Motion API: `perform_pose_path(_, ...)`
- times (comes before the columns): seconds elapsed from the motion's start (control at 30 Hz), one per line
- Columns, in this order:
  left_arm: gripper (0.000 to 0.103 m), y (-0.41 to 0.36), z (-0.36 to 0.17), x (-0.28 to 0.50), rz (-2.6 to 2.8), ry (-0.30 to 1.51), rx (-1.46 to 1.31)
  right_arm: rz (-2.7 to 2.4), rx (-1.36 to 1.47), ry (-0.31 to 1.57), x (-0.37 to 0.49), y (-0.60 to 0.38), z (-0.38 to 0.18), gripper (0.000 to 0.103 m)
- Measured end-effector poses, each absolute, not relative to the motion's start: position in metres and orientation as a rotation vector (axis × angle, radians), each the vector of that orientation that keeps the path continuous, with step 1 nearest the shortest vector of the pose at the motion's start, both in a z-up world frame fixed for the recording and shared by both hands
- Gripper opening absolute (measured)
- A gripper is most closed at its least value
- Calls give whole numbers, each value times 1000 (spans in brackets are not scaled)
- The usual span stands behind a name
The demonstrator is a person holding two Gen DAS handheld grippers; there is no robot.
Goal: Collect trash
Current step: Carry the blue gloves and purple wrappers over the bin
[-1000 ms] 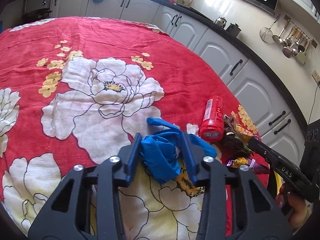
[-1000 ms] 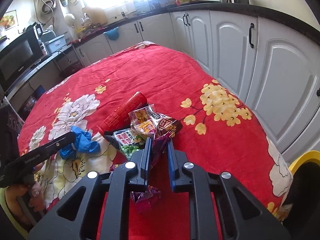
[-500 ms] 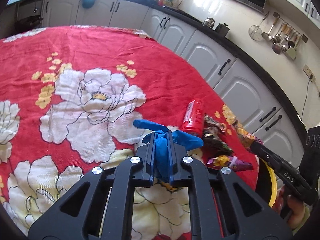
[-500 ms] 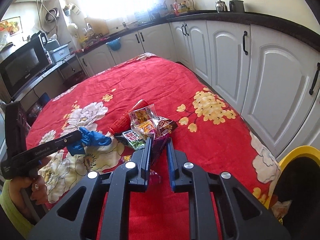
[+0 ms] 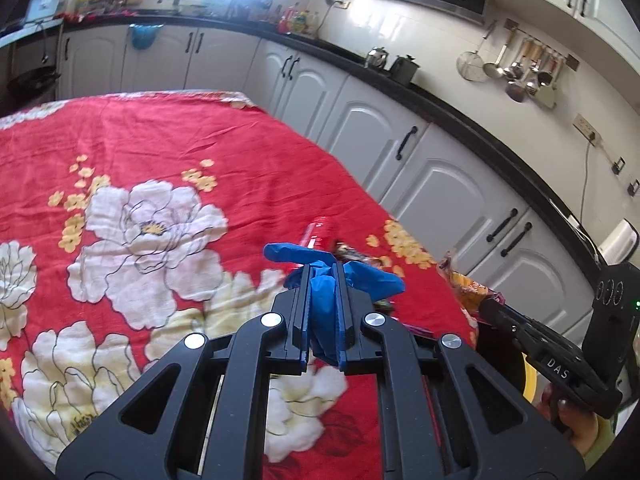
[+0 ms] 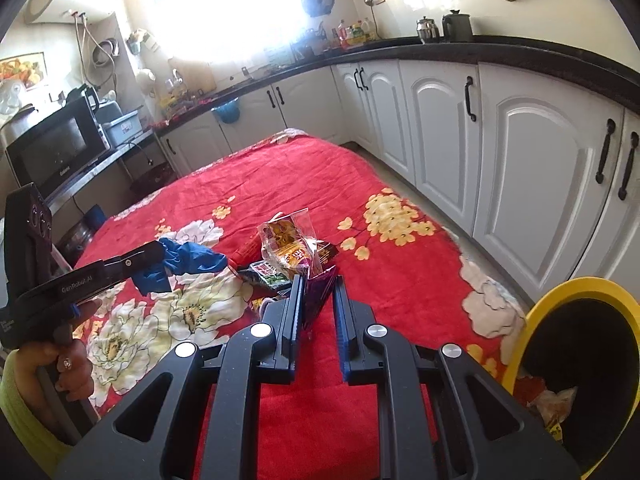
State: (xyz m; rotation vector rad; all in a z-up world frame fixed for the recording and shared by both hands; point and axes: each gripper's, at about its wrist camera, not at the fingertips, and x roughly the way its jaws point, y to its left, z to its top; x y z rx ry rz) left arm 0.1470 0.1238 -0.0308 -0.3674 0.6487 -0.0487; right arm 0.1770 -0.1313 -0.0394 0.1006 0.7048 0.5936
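Note:
My left gripper [image 5: 323, 270] is shut on a crumpled blue glove [image 5: 372, 280] and holds it above the red flowered tablecloth [image 5: 160, 148]. The right wrist view shows that glove [image 6: 192, 260] hanging from the left gripper [image 6: 158, 252]. My right gripper [image 6: 318, 280] is shut on a bunch of snack wrappers [image 6: 288, 240], purple at the pads and orange and clear above. In the left wrist view the right gripper [image 5: 492, 308] carries them near the table's right edge. A yellow-rimmed black bin [image 6: 580, 288] stands low at the right with some trash in it.
A red tube [image 5: 316, 230] and a dark and green snack packet [image 6: 266, 276] lie on the cloth beyond the grippers. White cabinets [image 6: 540, 184] under a black counter run along the right side. A microwave [image 6: 56, 148] sits at the far left.
The left jaws closed on the blue glove and lifted it off the cloth. The right gripper rose with its wrappers and shifted right; the bin now shows more fully.

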Motion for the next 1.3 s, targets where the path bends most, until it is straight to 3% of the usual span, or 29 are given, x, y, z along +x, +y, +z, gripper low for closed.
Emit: perform_pose_path(1.3,5,4,-17,124,-219,614,-176,420,190,591,141,-251,-14,14)
